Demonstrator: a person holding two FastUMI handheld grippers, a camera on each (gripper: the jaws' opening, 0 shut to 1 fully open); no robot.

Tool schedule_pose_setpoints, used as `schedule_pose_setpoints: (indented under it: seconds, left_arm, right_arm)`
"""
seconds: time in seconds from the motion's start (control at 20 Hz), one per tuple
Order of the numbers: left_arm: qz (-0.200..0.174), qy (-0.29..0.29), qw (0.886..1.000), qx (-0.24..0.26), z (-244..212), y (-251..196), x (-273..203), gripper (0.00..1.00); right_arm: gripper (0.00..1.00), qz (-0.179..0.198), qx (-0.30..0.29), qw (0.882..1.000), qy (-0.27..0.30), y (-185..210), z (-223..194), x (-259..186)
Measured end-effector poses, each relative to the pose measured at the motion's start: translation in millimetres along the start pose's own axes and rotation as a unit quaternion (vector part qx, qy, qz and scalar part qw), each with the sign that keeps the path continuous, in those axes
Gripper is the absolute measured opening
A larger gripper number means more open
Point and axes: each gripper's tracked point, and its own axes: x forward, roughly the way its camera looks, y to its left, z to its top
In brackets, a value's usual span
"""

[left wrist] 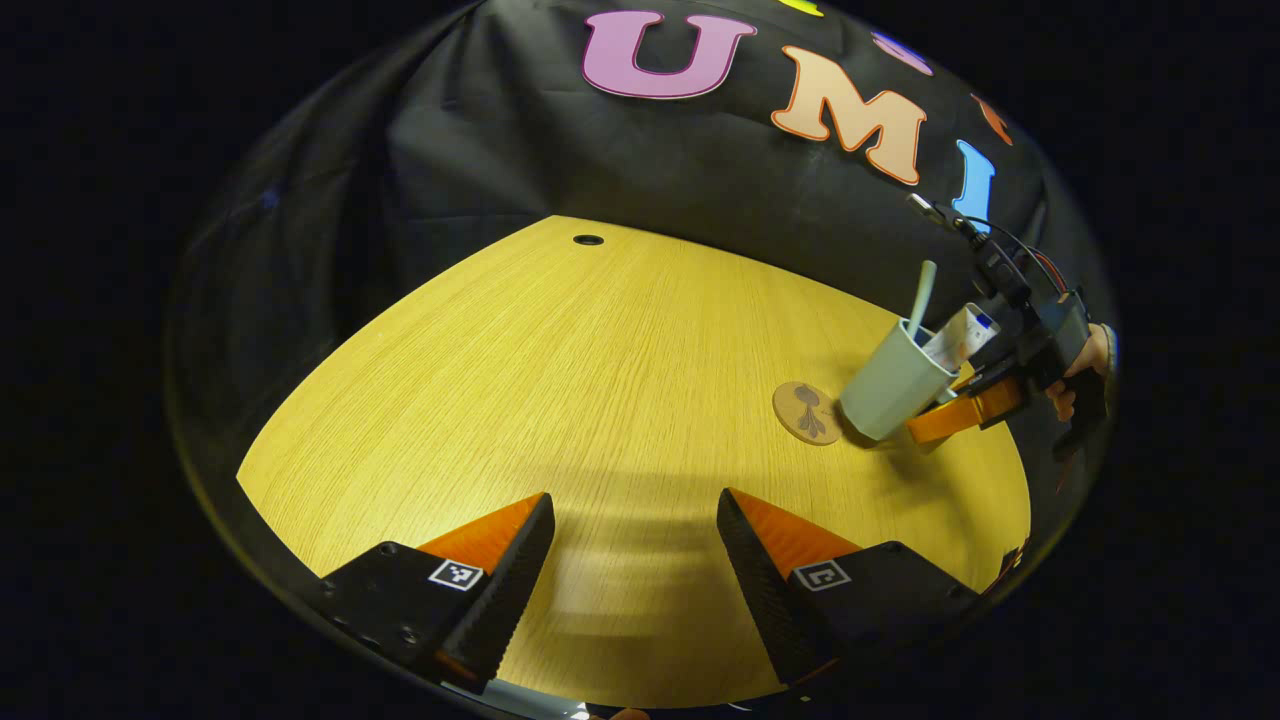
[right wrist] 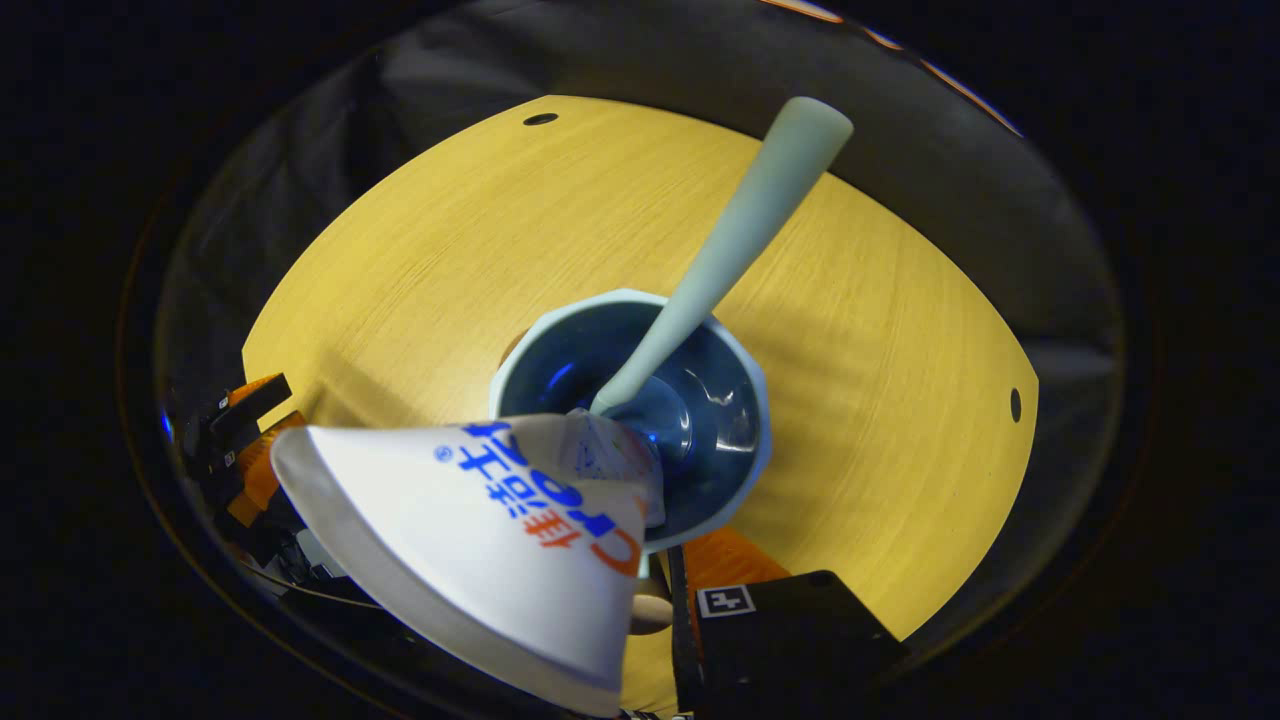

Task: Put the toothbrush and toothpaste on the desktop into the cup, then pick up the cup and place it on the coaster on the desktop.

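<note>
Two items, the toothbrush point(right wrist: 735, 235) and the toothpaste point(right wrist: 480, 540), stand in the cup point(left wrist: 893, 382), which the right hand-held gripper point(left wrist: 965, 405) pinches at its rim, tilted, just beside the coaster point(left wrist: 806, 412) on the desk point(left wrist: 600, 380). In the left gripper view, the left hand-held gripper point(left wrist: 636, 570) hangs over bare desk, fingers spread and holding nothing, well apart from the cup.

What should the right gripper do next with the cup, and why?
Probably carry the cup a little further toward the coaster and lower it there. The toothbrush and toothpaste already sit inside it, and the right gripper holds it tilted, with its base beside the coaster, not yet on it. The left gripper is open, well away.
</note>
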Motion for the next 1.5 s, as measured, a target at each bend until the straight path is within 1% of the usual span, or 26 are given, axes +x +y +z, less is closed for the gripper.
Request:
schedule_pose_setpoints:
  seconds: [0.1,0.25,0.4,0.6,0.75,0.9,1.0,1.05,1.1,1.15,1.2,1.25,1.35,1.5]
  left_arm:
    - [-0.005,0.001,1.000,-0.006,1.4,-0.6,-4.8,0.96]
    - [-0.010,0.007,1.000,-0.003,-1.8,3.2,0.8,0.96]
    - [-0.006,0.009,1.000,0.002,-0.5,2.8,-1.0,0.96]
    - [-0.002,0.012,1.000,-0.014,4.6,2.6,-1.6,0.96]
    - [-0.004,0.012,1.000,-0.017,2.8,2.8,-0.8,0.96]
    - [-0.008,0.015,1.000,-0.011,4.7,1.8,-2.2,0.96]
    - [-0.012,0.014,1.000,-0.008,7.3,-0.5,-5.3,0.96]
    - [-0.015,0.016,1.000,-0.008,7.6,-1.5,-5.4,0.96]
    - [-0.022,0.018,1.000,-0.006,9.5,-6.8,-6.4,0.95]
    - [-0.028,0.021,0.999,0.001,12.0,-15.7,-6.2,0.95]
    - [-0.032,0.020,0.999,0.010,13.6,-24.8,-3.8,0.96]
    - [-0.035,0.021,0.999,0.018,15.1,-30.7,-3.3,0.96]
    - [-0.040,0.023,0.998,0.033,18.4,-36.9,-8.3,0.96]
    - [-0.056,0.013,0.997,0.047,27.6,-53.8,-12.8,0.96]
  right_arm:
    - [0.27,0.005,-0.010,1.000,0.002,13.5,9.5,2.6]
    - [0.27,0.010,-0.019,1.000,0.006,26.3,18.6,6.8]
    - [0.27,0.012,-0.027,0.999,0.012,31.4,19.6,11.9]
    - [0.27,0.012,-0.037,0.999,0.023,35.0,15.7,16.6]
    - [0.27,0.016,-0.030,0.999,0.020,32.3,16.4,13.7]
    - [0.47,0.023,-0.035,0.999,0.017,32.2,13.6,9.0]
    - [0.60,0.029,-0.032,0.999,-0.005,30.2,20.7,-2.7]
    - [0.66,0.030,-0.026,0.999,-0.015,28.2,23.5,-8.5]
    - [0.72,0.039,-0.003,0.999,-0.031,24.6,25.7,-21.8]
    - [0.84,0.048,0.026,0.997,-0.059,17.1,29.5,-37.2]
    - [0.96,0.048,0.051,0.994,-0.080,6.7,28.9,-52.4]
    - [1.00,0.046,0.064,0.993,-0.092,-0.7,27.0,-61.3]
    - [1.00,0.036,0.093,0.990,-0.104,-14.2,14.9,-70.5]
    - [1.00,0.011,0.129,0.984,-0.123,-36.9,-9.9,-85.7]
